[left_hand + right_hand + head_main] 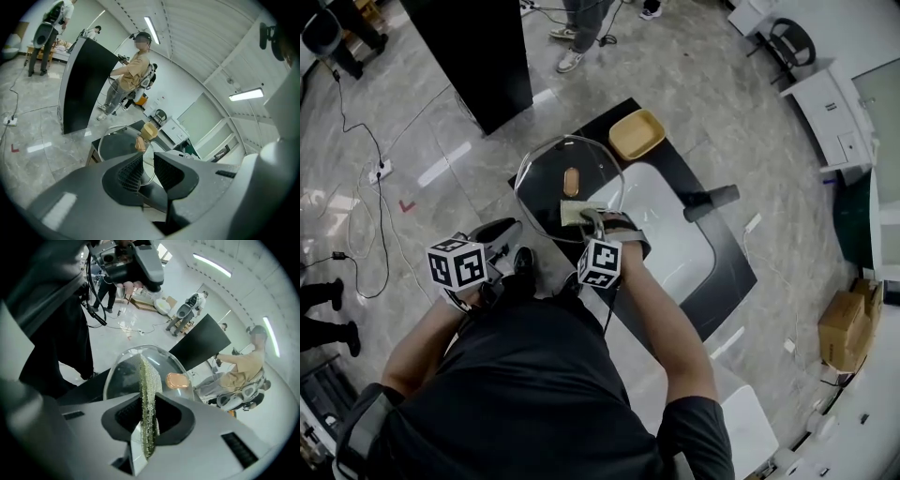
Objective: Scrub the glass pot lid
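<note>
The round glass pot lid [546,184] with a wooden knob [572,180] is held up over the black table. My left gripper [514,226] is shut on its near-left rim; in the left gripper view the lid's rim [149,161] runs between the nearly closed jaws of my left gripper [147,169]. My right gripper [592,223] is shut on a yellow-green scrub pad [580,213], which lies against the lid's near side. In the right gripper view, my right gripper [149,420] pinches the pad [149,394] edge-on, in front of the lid [124,371] and knob [177,380].
A yellow dish [637,134] sits at the far end of the black table [727,272]. A white basin [680,239] and a dark handle [711,202] lie to the right. A tall black panel [473,56] stands at the far left. A person [129,75] stands beyond.
</note>
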Available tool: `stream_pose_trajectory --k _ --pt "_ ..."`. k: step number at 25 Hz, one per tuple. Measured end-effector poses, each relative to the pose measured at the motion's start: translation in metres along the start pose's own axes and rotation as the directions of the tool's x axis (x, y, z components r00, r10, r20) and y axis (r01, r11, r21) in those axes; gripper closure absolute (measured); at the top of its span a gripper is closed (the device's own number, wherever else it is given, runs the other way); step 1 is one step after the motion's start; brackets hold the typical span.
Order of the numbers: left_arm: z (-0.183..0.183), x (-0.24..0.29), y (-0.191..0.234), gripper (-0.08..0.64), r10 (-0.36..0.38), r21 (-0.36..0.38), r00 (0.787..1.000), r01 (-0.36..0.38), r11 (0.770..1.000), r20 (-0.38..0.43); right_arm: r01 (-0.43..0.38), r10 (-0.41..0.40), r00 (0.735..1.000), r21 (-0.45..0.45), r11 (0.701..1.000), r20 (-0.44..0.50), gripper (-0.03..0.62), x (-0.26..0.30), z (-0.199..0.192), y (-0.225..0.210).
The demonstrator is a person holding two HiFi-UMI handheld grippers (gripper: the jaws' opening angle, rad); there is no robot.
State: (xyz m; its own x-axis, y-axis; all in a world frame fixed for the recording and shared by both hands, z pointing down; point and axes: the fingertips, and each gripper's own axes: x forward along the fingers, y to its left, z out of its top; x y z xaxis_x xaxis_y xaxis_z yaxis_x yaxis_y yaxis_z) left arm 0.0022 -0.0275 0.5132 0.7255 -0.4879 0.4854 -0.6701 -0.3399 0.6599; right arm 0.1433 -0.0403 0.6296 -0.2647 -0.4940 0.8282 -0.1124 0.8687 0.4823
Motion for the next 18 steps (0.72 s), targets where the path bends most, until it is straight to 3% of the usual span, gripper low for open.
stream_pose_trajectory --k 6,12,18 --pt "-0.006 -0.018 0.020 0.486 0.040 -0.040 0.999 -0.040 0.998 0.005 0.078 -0.079 0.996 -0.026 0.997 -0.041 0.528 0.023 -0.003 -0.002" --pt "-0.007 -0.019 0.023 0.486 0.039 -0.047 0.999 -0.039 0.998 -0.011 -0.022 0.024 0.998 0.040 0.999 -0.060 0.527 0.023 -0.005 0.008" --pt "-0.008 -0.003 0.007 0.486 -0.003 -0.017 0.999 0.002 1.000 -0.038 -0.072 0.078 0.995 0.083 0.994 -0.067 0.526 0.016 -0.007 0.038"
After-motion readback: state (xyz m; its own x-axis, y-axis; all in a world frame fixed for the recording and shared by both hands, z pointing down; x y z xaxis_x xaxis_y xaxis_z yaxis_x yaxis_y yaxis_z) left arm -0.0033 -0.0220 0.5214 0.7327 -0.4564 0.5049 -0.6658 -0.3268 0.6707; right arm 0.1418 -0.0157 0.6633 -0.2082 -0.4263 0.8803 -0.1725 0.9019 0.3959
